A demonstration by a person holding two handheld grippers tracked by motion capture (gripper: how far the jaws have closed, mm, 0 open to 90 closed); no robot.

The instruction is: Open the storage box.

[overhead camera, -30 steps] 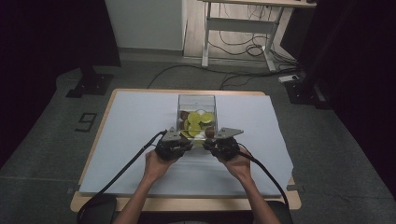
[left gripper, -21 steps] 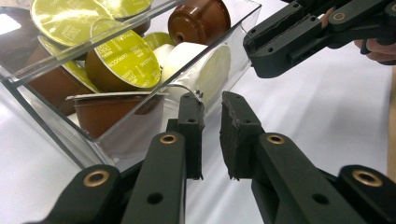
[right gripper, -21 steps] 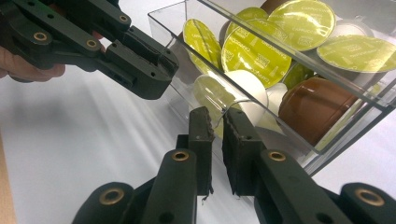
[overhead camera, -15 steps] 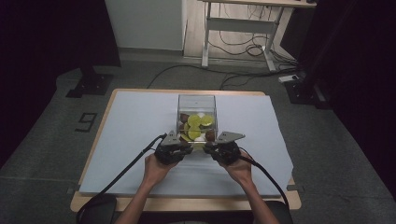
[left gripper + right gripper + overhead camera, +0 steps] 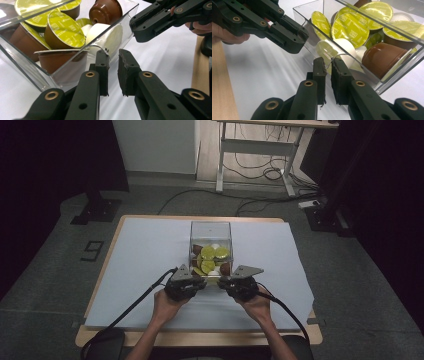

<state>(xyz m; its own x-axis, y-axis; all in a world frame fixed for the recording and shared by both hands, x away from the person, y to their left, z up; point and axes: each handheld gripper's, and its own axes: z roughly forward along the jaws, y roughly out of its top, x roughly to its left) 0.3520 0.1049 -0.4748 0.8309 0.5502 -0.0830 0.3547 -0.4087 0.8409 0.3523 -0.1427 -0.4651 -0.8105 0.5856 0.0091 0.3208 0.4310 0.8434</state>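
A wooden table carries a pale sheet, with dark grey floor all round and a desk frame behind. One clear box sits mid-sheet, just ahead of both hands, loaded with coffee capsules: green-lidded, brown and white ones, too piled up to count. Two grippers here: the left gripper and right gripper each have jaws nearly closed, nothing visibly gripped, at the box's near wall.
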